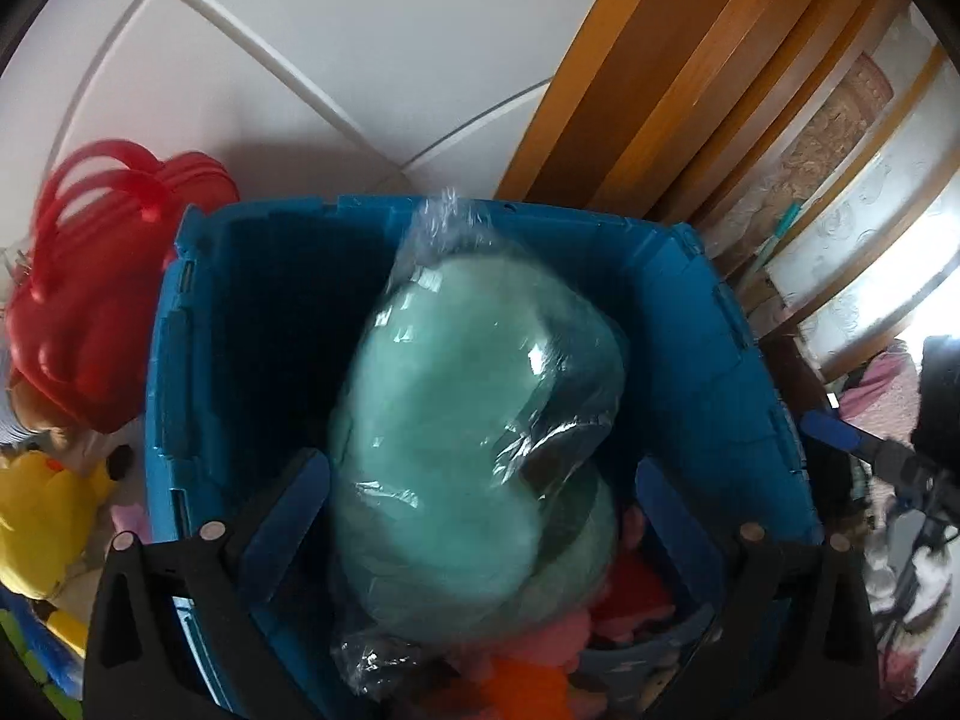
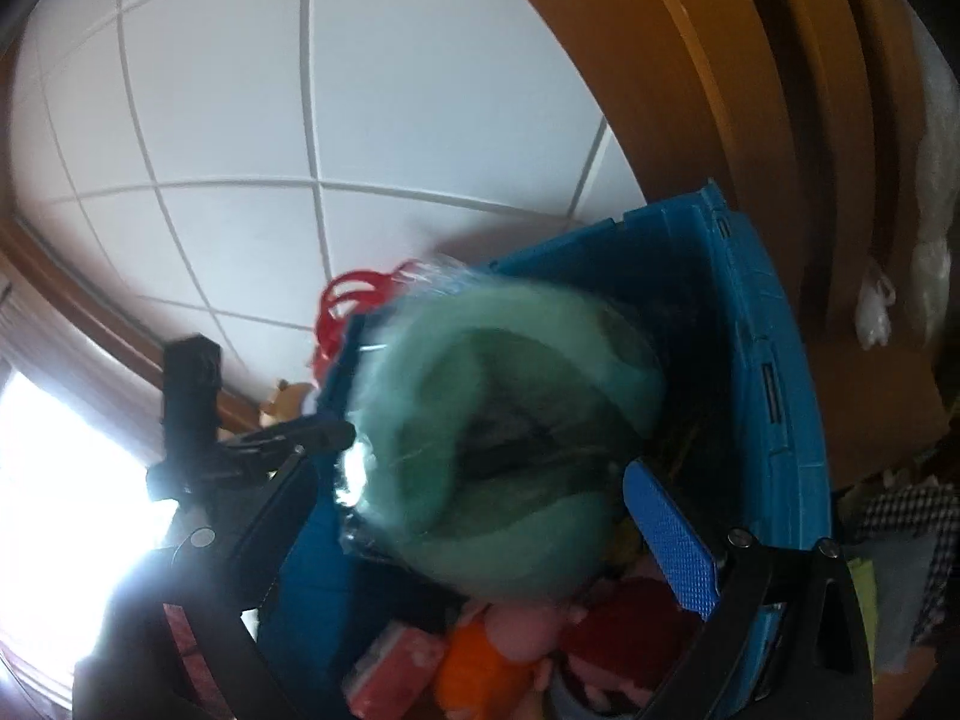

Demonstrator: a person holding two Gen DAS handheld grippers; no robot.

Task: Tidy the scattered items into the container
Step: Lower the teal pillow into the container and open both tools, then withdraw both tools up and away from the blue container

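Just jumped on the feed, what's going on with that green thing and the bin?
Both tools are open over the blue bin. The bagged green plush sits between the left tool's fingers, leaning on toys already inside; whether they touch it is unclear. The right tool frames it too. A yellow plush and red basket remain outside.

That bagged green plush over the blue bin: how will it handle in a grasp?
The green plush looks soft and bulky, so probably light and squashy. Its glossy clear wrap may slip against the pads. Dropped into the blue bin, it should settle rather than roll.
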